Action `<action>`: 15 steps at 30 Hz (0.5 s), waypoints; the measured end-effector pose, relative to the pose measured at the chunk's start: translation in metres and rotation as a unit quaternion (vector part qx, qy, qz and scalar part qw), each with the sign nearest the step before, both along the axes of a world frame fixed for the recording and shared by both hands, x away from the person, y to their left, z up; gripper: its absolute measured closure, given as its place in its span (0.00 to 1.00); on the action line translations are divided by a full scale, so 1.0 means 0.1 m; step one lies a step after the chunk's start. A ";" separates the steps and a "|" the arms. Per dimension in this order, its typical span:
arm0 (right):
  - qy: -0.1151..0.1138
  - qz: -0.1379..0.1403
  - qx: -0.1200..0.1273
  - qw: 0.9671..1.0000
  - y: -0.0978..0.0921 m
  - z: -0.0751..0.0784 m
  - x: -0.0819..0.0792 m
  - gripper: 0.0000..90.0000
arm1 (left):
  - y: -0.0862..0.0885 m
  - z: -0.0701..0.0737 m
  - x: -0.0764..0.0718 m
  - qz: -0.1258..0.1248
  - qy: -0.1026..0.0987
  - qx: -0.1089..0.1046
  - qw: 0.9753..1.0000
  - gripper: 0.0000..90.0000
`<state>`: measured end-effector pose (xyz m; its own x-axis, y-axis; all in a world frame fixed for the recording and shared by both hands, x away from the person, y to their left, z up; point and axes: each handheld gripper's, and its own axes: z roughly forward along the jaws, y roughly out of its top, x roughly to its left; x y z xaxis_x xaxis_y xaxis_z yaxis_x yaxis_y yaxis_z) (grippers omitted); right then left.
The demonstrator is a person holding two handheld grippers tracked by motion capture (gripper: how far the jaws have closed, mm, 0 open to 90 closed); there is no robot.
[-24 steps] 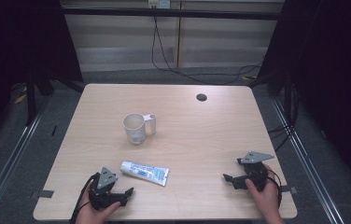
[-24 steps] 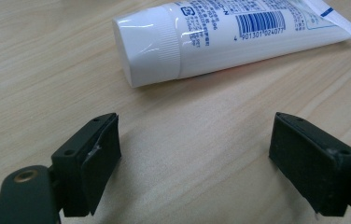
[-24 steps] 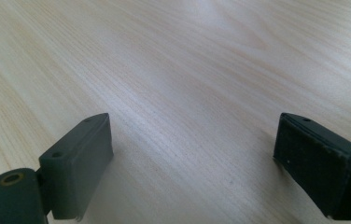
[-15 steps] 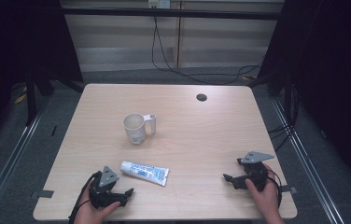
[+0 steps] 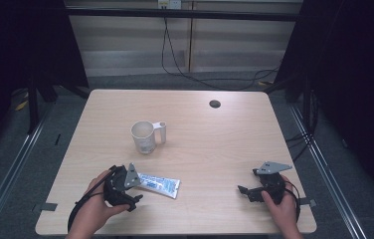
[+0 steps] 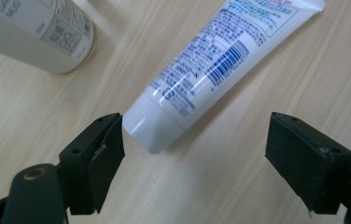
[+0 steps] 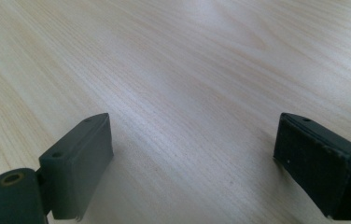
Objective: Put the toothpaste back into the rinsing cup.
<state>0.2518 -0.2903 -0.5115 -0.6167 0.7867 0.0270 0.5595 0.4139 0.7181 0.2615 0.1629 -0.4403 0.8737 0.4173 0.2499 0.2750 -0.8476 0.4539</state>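
Note:
A white toothpaste tube [image 5: 159,184] with blue print lies flat on the wooden table [image 5: 215,149] near the front left. My left gripper [image 5: 131,190] is open at the tube's left end. In the left gripper view the tube's capped end [image 6: 152,126] lies between the wide-apart jaws, with the left fingertip [image 6: 103,149] almost at the cap; that gripper [image 6: 194,149] holds nothing. A white mug [image 5: 145,136] with its handle to the right stands behind the tube, and its base [image 6: 38,32] shows at the top left. My right gripper [image 5: 244,191] rests open near the front right, over bare wood [image 7: 192,154].
A small black grommet [image 5: 215,103] sits in the table near its far edge. Dark floor, metal rails and cables surround the table. A hand holds each gripper at the front edge.
My left gripper has moved forward and slightly right, up to the tube's capped end. The right gripper, the tube and the mug have stayed put.

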 end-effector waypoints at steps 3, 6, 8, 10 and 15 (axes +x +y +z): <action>0.000 0.000 0.000 1.000 0.00 0.00 0.00 0.12 | -0.05 0.01 0.05 -0.014 0.005 0.012 1.000 0.23; 0.000 0.000 0.000 1.000 0.00 0.00 0.00 0.12 | -0.12 0.03 0.11 -0.028 0.011 0.029 0.999 0.23; 0.000 0.000 0.000 1.000 0.00 0.00 0.00 0.12 | -0.20 0.06 0.16 -0.039 0.016 0.038 0.998 0.23; 0.000 0.000 0.000 1.000 0.00 0.00 0.00 0.12 | -0.22 0.07 0.17 -0.043 0.015 0.040 0.998 0.23; 0.000 0.000 0.000 1.000 0.00 0.00 0.00 0.12 | -0.30 0.09 0.23 -0.048 0.023 0.048 0.997 0.23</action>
<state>0.2518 -0.2903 -0.5114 -0.6168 0.7867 0.0270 0.5596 0.4141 0.7179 0.2848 0.1325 -0.4315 0.9203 0.3067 0.2430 0.2085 -0.9099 0.3586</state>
